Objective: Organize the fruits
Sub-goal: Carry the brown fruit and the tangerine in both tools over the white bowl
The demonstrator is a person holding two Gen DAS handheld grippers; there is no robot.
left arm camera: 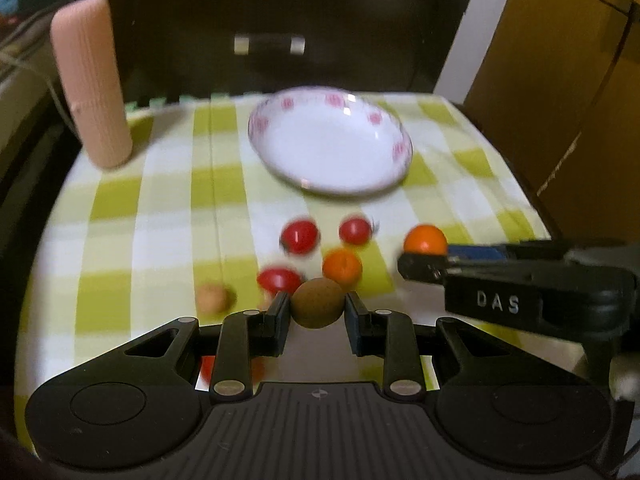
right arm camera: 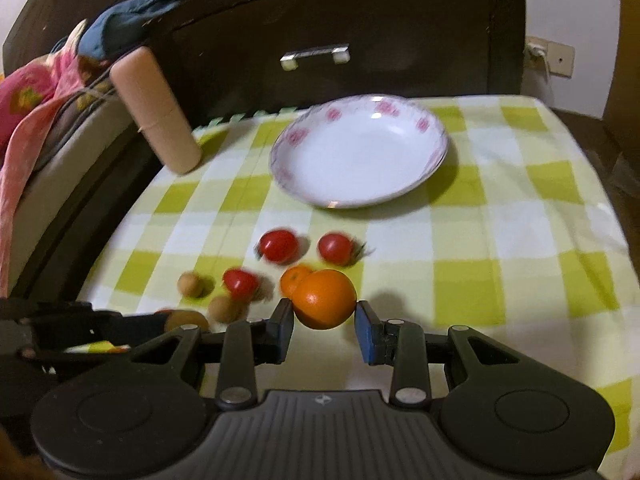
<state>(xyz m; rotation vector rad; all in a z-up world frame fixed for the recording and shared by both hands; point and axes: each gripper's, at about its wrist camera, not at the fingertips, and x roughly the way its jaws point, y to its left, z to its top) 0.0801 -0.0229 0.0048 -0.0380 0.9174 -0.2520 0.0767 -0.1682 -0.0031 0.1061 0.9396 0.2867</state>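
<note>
A white plate with pink flowers [left arm camera: 384,184] [right arm camera: 424,184] lies at the back of the checked tablecloth. In front of it lie red tomatoes [left arm camera: 300,236] [right arm camera: 278,245], small oranges [left arm camera: 342,266] [right arm camera: 294,278] and small brown fruits [left arm camera: 212,297] [right arm camera: 190,284]. My left gripper [left arm camera: 317,307] is shut on a brown fruit [left arm camera: 317,303], seen from the side in the right wrist view [right arm camera: 186,320]. My right gripper [right arm camera: 325,312] is shut on an orange [right arm camera: 325,298], which also shows in the left wrist view [left arm camera: 425,239].
A pink ribbed cylinder [left arm camera: 92,84] [right arm camera: 154,114] stands at the back left of the table. A dark drawer front with a metal handle [right arm camera: 315,55] rises behind the table. Cardboard [left arm camera: 560,80] stands to the right. Cloths [right arm camera: 36,92] lie to the left.
</note>
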